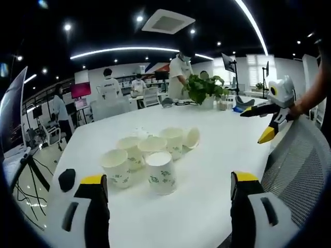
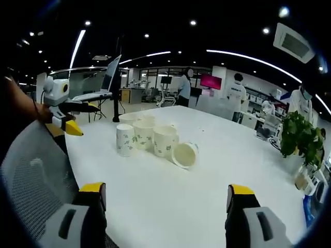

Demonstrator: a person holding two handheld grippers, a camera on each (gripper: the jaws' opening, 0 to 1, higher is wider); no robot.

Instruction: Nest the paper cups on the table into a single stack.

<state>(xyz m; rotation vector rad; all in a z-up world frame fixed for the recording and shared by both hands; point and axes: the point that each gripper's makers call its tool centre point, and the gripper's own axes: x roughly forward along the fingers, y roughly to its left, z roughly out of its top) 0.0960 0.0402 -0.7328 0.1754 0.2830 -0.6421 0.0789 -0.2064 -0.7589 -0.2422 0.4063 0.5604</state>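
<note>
Several white paper cups with green print stand grouped in the middle of the white table (image 1: 217,155). The nearest cup (image 1: 161,172) is upright; one cup (image 1: 191,138) at the group's far right lies on its side. My left gripper (image 1: 168,181) is open, its yellow-tipped jaws wide apart, short of the cups. In the right gripper view the upright cups (image 2: 144,133) stand ahead and the tipped cup (image 2: 184,154) shows its mouth. My right gripper (image 2: 166,190) is open and holds nothing. Each gripper appears in the other's view: right gripper (image 1: 258,123), left gripper (image 2: 85,111), both held in the air beside the table.
A grey mesh chair back (image 1: 300,165) (image 2: 31,170) stands against the table's near edge. A potted plant (image 1: 204,88) (image 2: 302,137) sits at the far end. A small black object (image 1: 66,179) lies near the left edge. People stand in the office behind.
</note>
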